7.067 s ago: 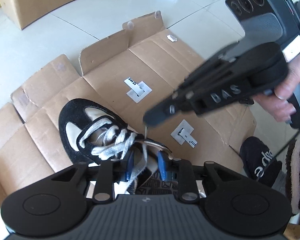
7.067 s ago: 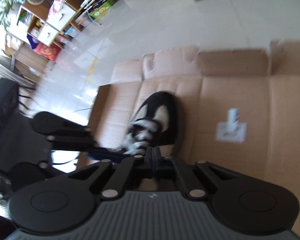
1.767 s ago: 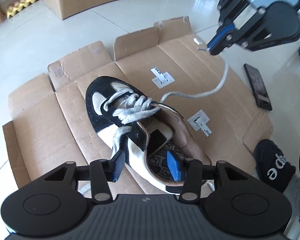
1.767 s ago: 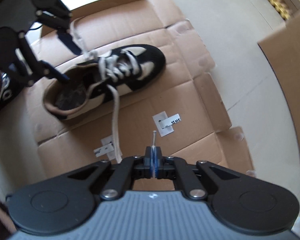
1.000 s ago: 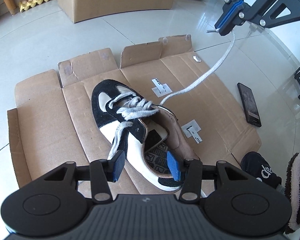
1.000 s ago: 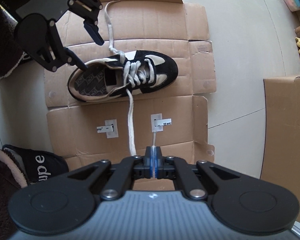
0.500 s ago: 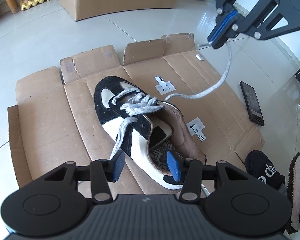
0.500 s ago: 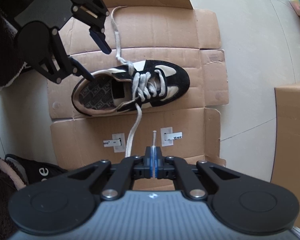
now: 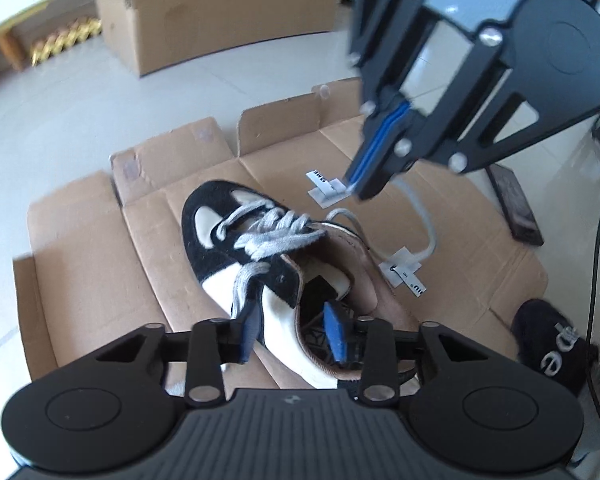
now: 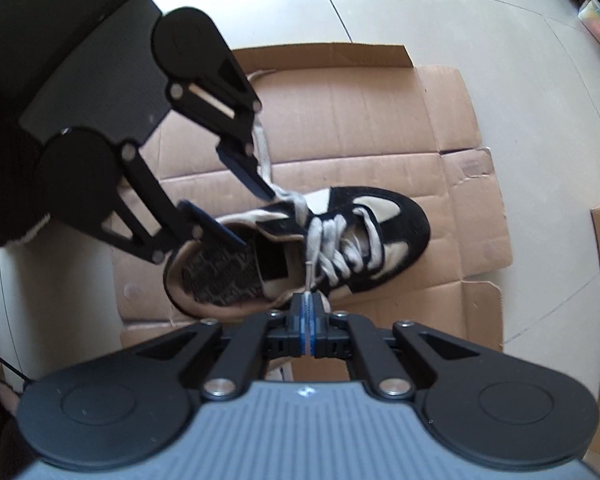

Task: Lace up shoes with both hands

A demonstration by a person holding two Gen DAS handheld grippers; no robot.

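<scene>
On the flattened cardboard box (image 9: 84,280) the black-and-cream sneaker (image 9: 220,240) is lying on its sole, its grey laces (image 9: 276,236) threaded through most of the eyelets. Over the heel opening the left gripper (image 9: 292,332) is closing its blue-padded jaws astride the shoe's near side wall, one pad outside by the trailing lace end, the other inside over the patterned insole; I cannot tell whether the pads are pressing yet. Above the tongue the right gripper (image 10: 307,314) is pinching the other lace end (image 10: 309,276) with its jaws pressed fully together, the aglet sticking out past the tips. Two white stickers (image 9: 326,190) on the cardboard are carrying print too blurred to read. Beside the box a black garment (image 9: 552,348) is showing the white letters "pe".
</scene>
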